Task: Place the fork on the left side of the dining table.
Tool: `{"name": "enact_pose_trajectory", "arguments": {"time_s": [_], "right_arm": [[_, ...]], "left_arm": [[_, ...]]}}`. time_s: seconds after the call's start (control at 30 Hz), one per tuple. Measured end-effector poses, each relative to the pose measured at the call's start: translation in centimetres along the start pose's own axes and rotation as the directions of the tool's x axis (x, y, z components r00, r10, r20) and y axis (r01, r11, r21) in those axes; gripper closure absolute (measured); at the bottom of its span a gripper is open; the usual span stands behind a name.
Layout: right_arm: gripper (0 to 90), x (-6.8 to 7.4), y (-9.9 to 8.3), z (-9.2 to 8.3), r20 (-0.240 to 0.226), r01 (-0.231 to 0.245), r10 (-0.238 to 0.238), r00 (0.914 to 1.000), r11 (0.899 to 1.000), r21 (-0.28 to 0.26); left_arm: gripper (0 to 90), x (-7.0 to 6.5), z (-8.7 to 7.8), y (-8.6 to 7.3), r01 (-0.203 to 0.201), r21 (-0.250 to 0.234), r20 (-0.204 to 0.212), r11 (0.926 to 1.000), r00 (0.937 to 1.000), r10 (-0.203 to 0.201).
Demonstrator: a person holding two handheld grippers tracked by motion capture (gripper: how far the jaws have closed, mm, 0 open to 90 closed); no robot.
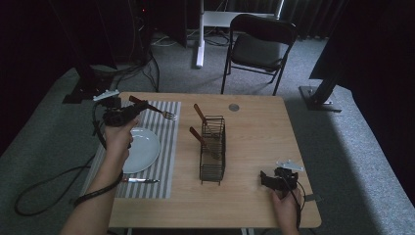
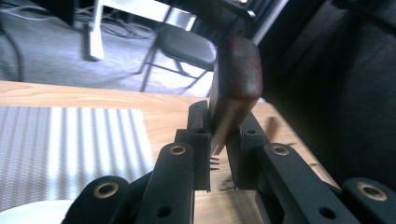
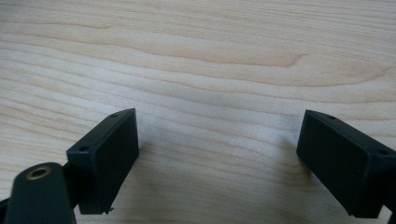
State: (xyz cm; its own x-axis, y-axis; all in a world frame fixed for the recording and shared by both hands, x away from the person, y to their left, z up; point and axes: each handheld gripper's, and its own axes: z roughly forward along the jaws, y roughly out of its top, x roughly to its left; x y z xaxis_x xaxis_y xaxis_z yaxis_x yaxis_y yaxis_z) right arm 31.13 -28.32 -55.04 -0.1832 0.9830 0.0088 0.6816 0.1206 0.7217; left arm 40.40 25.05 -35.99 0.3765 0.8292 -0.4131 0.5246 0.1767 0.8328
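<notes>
Left gripper point(image 2: 219, 154) jaws clamping fork point(image 2: 233, 88), handle nearest camera

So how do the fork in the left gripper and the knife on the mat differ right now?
The fork is clamped in the left gripper, above the striped mat beyond the plate; the knife lies loose on the mat, on the plate's near side. The fork's tines point toward the wire basket. Both have dark handles.

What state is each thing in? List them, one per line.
Left hand-held gripper: shut on fork.
Fork: held above striped placemat.
Right hand-held gripper: open, nothing between.
Wire basket: upright, two wooden-handled utensils inside.
Plate: bare.
Knife: flat on placemat.
</notes>
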Motion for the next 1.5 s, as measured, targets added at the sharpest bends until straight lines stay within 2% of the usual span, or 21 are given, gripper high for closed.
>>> {"name": "enact_pose_trajectory", "arguments": {"time_s": [0.13,0.3,0.4,0.43,0.5,0.53,0.67,0.7,0.77,0.87,0.9,0.97,1.0,1.07,1.1,1.13,1.2,1.3,1.4,1.43,1.5], "right_arm": [[12.4,0.0,0.0,0.0,0.0,0.0,0.0,1.0,1.0,0.0],[12.4,0.0,0.0,0.0,0.0,0.001,-0.001,1.0,1.0,0.0],[12.4,0.0,0.0,0.0,0.0,0.001,-0.001,1.0,1.0,0.001],[12.4,0.0,0.0,0.0,0.0,0.001,-0.001,1.0,1.0,0.0],[12.4,0.0,0.0,0.0,0.0,0.001,-0.001,1.0,1.0,0.0],[12.4,0.0,0.0,0.0,0.0,0.002,-0.002,1.0,1.0,0.0],[12.4,0.0,0.0,0.0,0.0,0.002,-0.002,1.0,1.0,0.0],[12.4,0.0,0.0,0.0,0.0,0.001,-0.001,1.0,1.0,0.0],[12.4,0.0,0.0,0.0,0.0,0.002,-0.002,1.0,1.0,0.0],[12.4,0.0,0.0,0.0,0.0,0.001,-0.001,1.0,1.0,0.0],[12.4,0.0,0.0,0.0,0.0,0.002,-0.002,1.0,1.0,0.0],[12.4,0.0,0.0,0.0,0.0,0.002,-0.002,1.0,1.0,0.0],[12.4,0.0,0.0,0.0,0.0,0.002,-0.002,1.0,1.0,0.0],[12.4,0.0,0.0,0.0,0.0,0.002,-0.002,1.0,1.0,0.0],[12.5,0.0,0.0,0.0,0.0,0.002,-0.002,1.0,1.0,0.0],[12.4,0.0,0.0,0.0,0.0,0.002,-0.002,1.0,1.0,0.0],[12.4,0.0,0.0,0.0,0.0,0.002,-0.002,1.0,1.0,0.0],[12.5,0.0,0.0,0.0,0.0,0.002,-0.002,1.0,1.0,0.0],[12.4,0.0,0.0,0.0,0.0,0.001,-0.001,1.0,1.0,-0.001],[12.4,0.0,0.0,0.0,0.0,0.002,-0.002,1.0,1.0,-0.001],[12.4,0.0,0.0,0.0,0.0,0.002,-0.002,1.0,1.0,-0.001]], "left_arm": [[80.4,1.2,0.4,-0.6,0.017,0.006,-0.025,0.9998,0.9995,-0.017],[80.4,3.0,0.9,-1.2,0.079,0.0,-0.008,0.9969,0.9969,-0.079],[80.4,3.8,1.3,-1.3,0.083,-0.002,-0.027,0.9966,0.9962,-0.083],[80.4,4.5,1.5,-1.5,0.095,-0.004,-0.035,0.9955,0.9949,-0.095],[80.4,4.8,1.7,-1.6,0.102,-0.004,-0.048,0.9948,0.9937,-0.102],[80.4,5.6,2.1,-2.0,0.13,0.0,-0.043,0.9915,0.9905,-0.13],[80.4,6.5,2.9,-2.6,0.135,0.002,-0.065,0.9909,0.9888,-0.134],[80.4,7.2,3.4,-3.0,0.152,0.012,-0.08,0.9882,0.9852,-0.151],[80.4,7.5,3.6,-3.1,0.156,0.016,-0.08,0.9877,0.9848,-0.154],[80.4,8.8,4.2,-3.5,0.182,0.008,-0.094,0.9832,0.979,-0.181],[80.4,8.8,4.2,-3.5,0.182,0.008,-0.094,0.9832,0.979,-0.181],[80.4,10.0,4.6,-3.6,0.224,0.008,-0.087,0.9746,0.9711,-0.222],[80.4,10.0,4.6,-3.6,0.224,0.008,-0.087,0.9746,0.9711,-0.222],[80.4,10.6,4.9,-3.5,0.245,0.003,-0.1,0.9696,0.9648,-0.243],[80.4,10.9,5.0,-3.5,0.251,0.006,-0.094,0.968,0.9639,-0.249],[80.4,11.1,5.3,-3.6,0.253,0.013,-0.11,0.9675,0.962,-0.25],[80.4,11.3,5.5,-3.7,0.26,0.019,-0.102,0.9656,0.9612,-0.256],[80.4,11.5,6.1,-4.0,0.26,0.028,-0.121,0.9653,0.9595,-0.254],[80.3,11.9,6.4,-4.3,0.279,0.034,-0.131,0.9597,0.9531,-0.272],[80.4,12.2,6.6,-4.4,0.302,0.04,-0.115,0.9525,0.9483,-0.296],[80.4,12.3,6.8,-4.5,0.299,0.046,-0.123,0.953,0.9484,-0.292]]}}
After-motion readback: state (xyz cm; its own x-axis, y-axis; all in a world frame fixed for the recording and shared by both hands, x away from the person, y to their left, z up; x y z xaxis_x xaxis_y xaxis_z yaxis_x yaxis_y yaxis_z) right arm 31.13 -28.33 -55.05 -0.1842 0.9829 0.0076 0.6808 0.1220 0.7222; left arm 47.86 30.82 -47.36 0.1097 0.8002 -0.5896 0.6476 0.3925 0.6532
